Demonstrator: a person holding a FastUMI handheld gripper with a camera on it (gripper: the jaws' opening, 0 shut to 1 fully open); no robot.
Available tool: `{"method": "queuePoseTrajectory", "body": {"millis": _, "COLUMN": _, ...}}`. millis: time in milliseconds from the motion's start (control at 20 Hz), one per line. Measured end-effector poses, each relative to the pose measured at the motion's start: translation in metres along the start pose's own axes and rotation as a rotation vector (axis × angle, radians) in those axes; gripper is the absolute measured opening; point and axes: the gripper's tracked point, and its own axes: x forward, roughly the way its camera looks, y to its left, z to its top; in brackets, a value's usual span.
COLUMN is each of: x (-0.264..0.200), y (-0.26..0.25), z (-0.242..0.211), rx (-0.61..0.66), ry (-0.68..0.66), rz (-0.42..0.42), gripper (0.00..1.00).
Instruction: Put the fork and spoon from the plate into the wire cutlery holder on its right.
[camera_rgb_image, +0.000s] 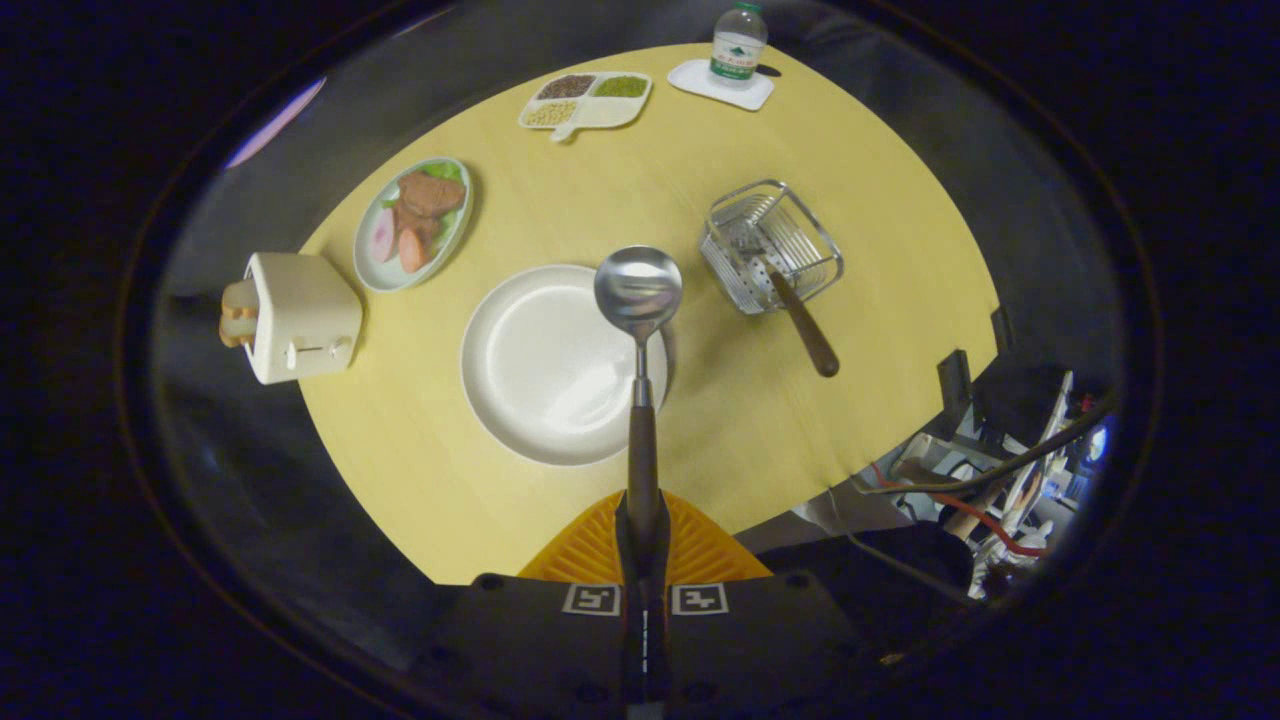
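Gripper view, your gripper (642, 545): you see it at the bottom middle of the frame. Its two fingers are pressed together on the spoon handle, one on each side.
Spoon (638, 300): you hold it by the dark handle. It sticks straight out ahead of the fingers. Its shiny bowl hangs over the right rim of the plate.
Plate (545, 365): round and white, in the middle of the frame, just ahead of the fingers. No food is on it.
Wire cutlery holder (770, 245): right of the plate, in the upper right of the yellow table (740, 400).
Fork (795, 310): it leans in the holder, and its brown handle pokes out toward you.
Toaster (300, 318): at the left edge of the table, with bread in it.
Food plate (413, 222): upper left, between the toaster and the divided tray (586, 100).
Bottle (739, 42): at the top, standing on a small white tray.
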Motion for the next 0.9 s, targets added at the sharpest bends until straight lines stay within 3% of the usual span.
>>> {"method": "queuePoseTrajectory", "body": {"millis": 450, "x": 0.021, "y": -0.046, "z": 0.038, "rx": 0.181, "ry": 0.080, "rz": -0.022, "gripper": 0.05}}
{"method": "queuePoseTrajectory", "body": {"millis": 900, "x": 0.055, "y": -0.062, "z": 0.064, "rx": 0.203, "ry": 0.155, "rz": -0.023, "gripper": 0.06}}
